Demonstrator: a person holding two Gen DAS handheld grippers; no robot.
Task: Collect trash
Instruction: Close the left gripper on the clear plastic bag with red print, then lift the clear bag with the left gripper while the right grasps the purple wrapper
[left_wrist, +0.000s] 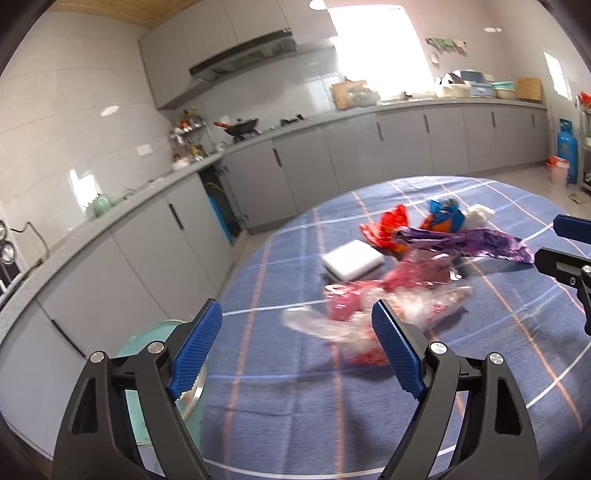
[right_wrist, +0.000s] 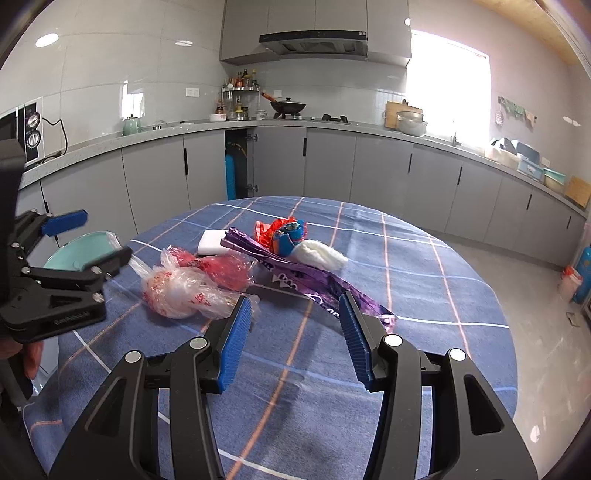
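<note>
Left gripper (left_wrist: 295, 314) seen wide, empty, frame bottom; right gripper (right_wrist: 295, 299) half-spread, empty; wrappers (right_wrist: 295, 273) scattered mid-frame on checked cloth (right_wrist: 424, 295).

Kitchen. White tiled walls (right_wrist: 110, 66); grey cabinets (right_wrist: 332, 162) under an L-shaped counter (right_wrist: 184, 127); range hood (right_wrist: 314, 38) over a wok (right_wrist: 288, 106); bright window (right_wrist: 447, 81); wood ceiling (left_wrist: 110, 9); pale floor (right_wrist: 546, 314); round table in blue plaid cloth (right_wrist: 406, 266); blue gas cylinder (left_wrist: 567, 147).

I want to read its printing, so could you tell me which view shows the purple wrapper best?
The right wrist view: the purple wrapper lies sharp, with white print showing. The left wrist view shows it farther off and blurred.
</note>
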